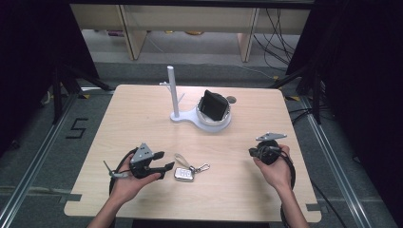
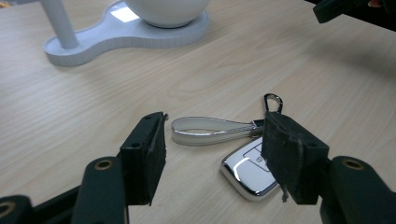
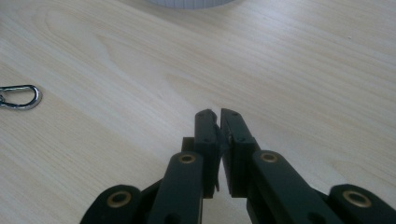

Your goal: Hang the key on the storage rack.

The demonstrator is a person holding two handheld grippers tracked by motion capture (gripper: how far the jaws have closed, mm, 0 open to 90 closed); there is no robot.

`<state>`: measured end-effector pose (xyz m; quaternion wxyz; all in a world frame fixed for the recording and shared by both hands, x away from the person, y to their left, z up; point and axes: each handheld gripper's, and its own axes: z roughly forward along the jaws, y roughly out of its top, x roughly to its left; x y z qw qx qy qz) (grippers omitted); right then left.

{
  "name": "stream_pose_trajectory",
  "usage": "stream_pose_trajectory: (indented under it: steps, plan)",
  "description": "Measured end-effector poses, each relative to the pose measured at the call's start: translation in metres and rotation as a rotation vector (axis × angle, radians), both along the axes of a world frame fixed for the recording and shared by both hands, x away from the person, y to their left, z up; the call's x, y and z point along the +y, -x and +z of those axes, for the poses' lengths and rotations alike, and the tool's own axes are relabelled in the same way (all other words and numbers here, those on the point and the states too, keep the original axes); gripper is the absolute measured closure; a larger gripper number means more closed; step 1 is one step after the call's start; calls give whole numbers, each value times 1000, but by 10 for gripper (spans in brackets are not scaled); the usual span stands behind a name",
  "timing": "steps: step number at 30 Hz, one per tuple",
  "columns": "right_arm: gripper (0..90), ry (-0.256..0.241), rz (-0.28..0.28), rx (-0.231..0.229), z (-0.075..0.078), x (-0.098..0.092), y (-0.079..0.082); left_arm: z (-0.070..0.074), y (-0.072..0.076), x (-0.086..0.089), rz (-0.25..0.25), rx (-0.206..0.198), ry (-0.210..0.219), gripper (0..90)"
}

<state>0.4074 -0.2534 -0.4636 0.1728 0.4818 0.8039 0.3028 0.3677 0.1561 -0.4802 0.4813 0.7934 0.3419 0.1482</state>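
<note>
Key fob (image 2: pixel 250 170) partly hidden behind fingers (image 2: pixel 289 158) (left gripper).

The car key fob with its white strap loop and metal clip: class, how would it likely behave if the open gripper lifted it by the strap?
The key fob looks glossy and chrome-edged, so probably slippery to pinch directly. Its strap loop lies flat and limp, so the fob would likely dangle and swing. The carabiner clip seems loosely joined and may flop. The left gripper is open.

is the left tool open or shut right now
Open. The left tool has its jaws spread wide, with the key fob lying on the table between them.
</note>
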Motion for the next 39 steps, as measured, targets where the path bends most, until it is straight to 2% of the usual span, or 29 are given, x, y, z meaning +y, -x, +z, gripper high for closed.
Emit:
stream_pose_trajectory:
  steps: [1, 3, 4, 5, 6, 8, 10, 13, 18, 19, 20, 22, 23, 24, 26, 29, 31, 32, 33, 34, 37, 38, 39]
  plan:
    - [861, 2, 9, -6, 1, -1, -1, 0, -2, -3, -17, 7, -4, 407]
    - [860, 7, 13, -18, 0, -1, -1, 3, -6, -9, -35, 30, -44, 410]
    - [858, -6, 3, -4, 1, -1, -1, 3, -8, -11, -44, 35, -49, 420]
    - [857, -2, 3, -10, 2, -1, 0, 3, -10, -14, -61, 44, -65, 430]
    - [857, -2, 3, -10, 2, -1, 0, 5, -12, -16, -83, 53, -100, 430]
    - [854, -2, 4, -7, 2, -1, 0, 6, -14, -22, -98, 60, -125, 489]
    - [849, 0, 9, -3, 2, -1, 0, 8, -16, -28, -116, 70, -176, 547]
    - [848, 0, 4, -2, 2, -1, 0, 10, -19, -35, -147, 82, -234, 556]
    - [841, 0, 2, 0, 2, -2, 0, 12, -25, -42, -197, 124, -297, 579]
    - [838, 0, 8, 1, 2, -2, 0, 13, -28, -45, -222, 146, -316, 579]
    - [838, 0, 8, 1, 2, -2, 0, 13, -28, -45, -222, 146, -316, 576]
    - [835, -1, 9, 2, 2, -2, 0, 15, -33, -47, -261, 179, -362, 577]
    - [834, -2, 10, 5, 2, -2, 0, 15, -35, -49, -269, 196, -372, 579]
    - [831, -7, 11, 8, 2, -1, -1, 15, -36, -52, -259, 208, -360, 579]
    - [827, -7, 16, 11, 2, -1, -1, 17, -39, -56, -279, 245, -389, 574]
    - [826, -2, 13, 9, 2, -1, 0, 17, -41, -65, -278, 308, -398, 573]
    - [825, -2, 14, 9, 2, -1, -1, 17, -42, -70, -272, 320, -403, 578]
    - [824, -4, 8, 9, 2, -1, -1, 17, -44, -72, -282, 318, -422, 579]
    - [822, -4, 10, 8, 2, -1, -1, 17, -43, -74, -271, 334, -416, 576]
    - [822, -3, 11, 8, 2, -1, 0, 17, -45, -75, -290, 323, -434, 574]
    - [820, -3, 11, 7, 2, -1, 0, 16, -45, -80, -299, 327, -438, 572]
    - [820, -1, 11, 5, 2, -1, 0, 17, -45, -81, -313, 335, -464, 569]
    - [819, -1, 14, 6, 2, -1, 0, 16, -45, -82, -316, 336, -466, 568]
